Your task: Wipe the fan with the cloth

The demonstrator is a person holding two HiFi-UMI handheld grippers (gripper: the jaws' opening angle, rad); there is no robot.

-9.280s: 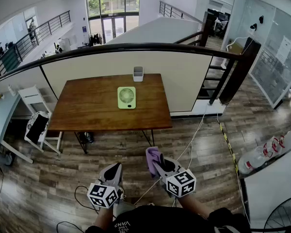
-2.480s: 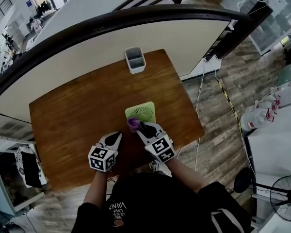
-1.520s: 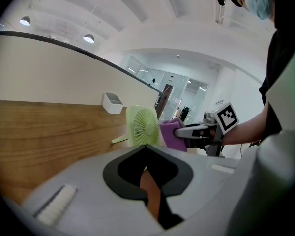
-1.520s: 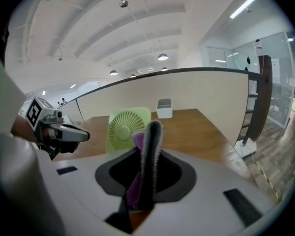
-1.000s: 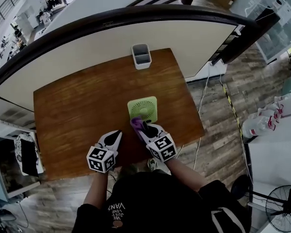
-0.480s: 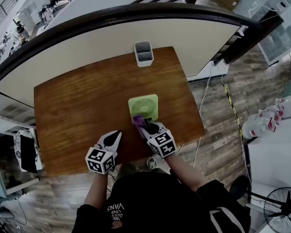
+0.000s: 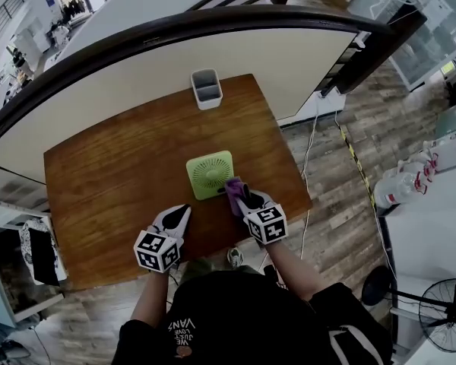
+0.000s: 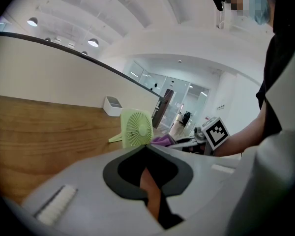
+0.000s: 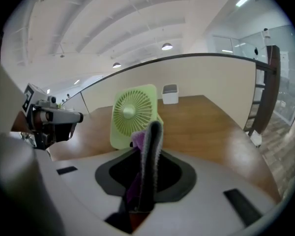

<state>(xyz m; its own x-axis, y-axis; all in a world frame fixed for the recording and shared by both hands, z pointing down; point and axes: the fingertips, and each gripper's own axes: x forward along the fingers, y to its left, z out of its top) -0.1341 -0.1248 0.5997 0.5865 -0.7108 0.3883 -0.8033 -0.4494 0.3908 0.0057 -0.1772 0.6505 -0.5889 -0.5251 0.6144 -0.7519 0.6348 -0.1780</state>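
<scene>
Right gripper view showed the right gripper (image 9: pixel 151 132) clamping the purple cloth (image 9: pixel 136 138) beside the fan (image 9: pixel 132 113) — left gripper (image 7: pixel 182 212) closed, empty.

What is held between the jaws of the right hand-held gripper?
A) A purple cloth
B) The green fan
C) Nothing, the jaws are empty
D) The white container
A: in the right gripper view, the purple cloth sits pinched between the closed jaws of the right hand-held gripper, just in front of the green fan.
</scene>
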